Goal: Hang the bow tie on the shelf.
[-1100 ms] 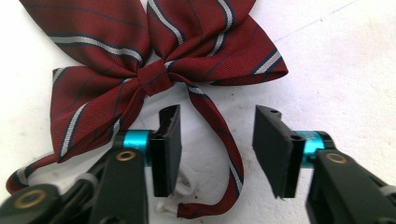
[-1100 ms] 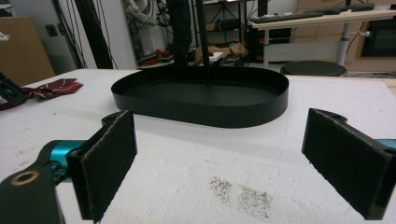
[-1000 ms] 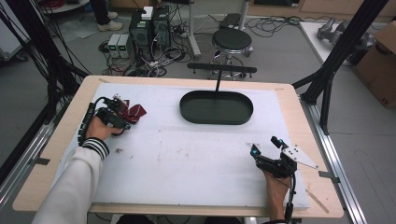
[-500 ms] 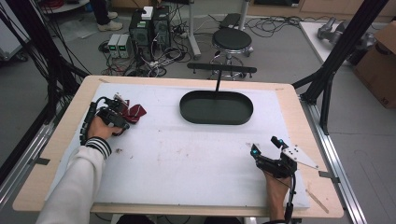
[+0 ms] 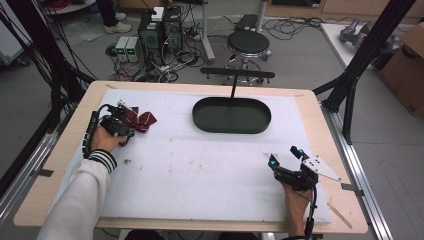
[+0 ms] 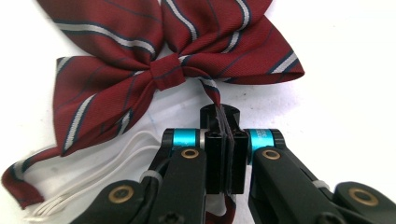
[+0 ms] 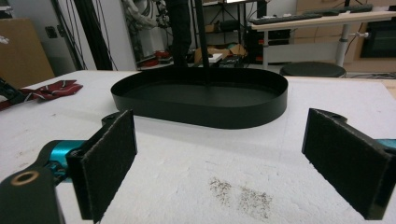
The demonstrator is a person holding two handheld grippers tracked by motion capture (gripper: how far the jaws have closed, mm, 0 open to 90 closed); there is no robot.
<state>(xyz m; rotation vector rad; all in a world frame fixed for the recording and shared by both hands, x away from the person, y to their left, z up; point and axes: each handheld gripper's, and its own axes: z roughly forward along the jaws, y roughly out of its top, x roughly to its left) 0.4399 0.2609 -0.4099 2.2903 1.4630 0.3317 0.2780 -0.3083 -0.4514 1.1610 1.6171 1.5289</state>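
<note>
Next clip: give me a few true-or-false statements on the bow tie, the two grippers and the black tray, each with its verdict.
1. The left gripper is shut on a strip of the red striped bow tie. True.
2. The bow tie lies inside the black tray. False: it lies on the white table cover, left of the tray.
3. The right gripper has its jaws wide apart with nothing between them. True.
4. The right gripper rests on the tray's rim. False: it sits near the table's right front corner, apart from the tray.
5. A white elastic band lies beside the bow tie. True.
</note>
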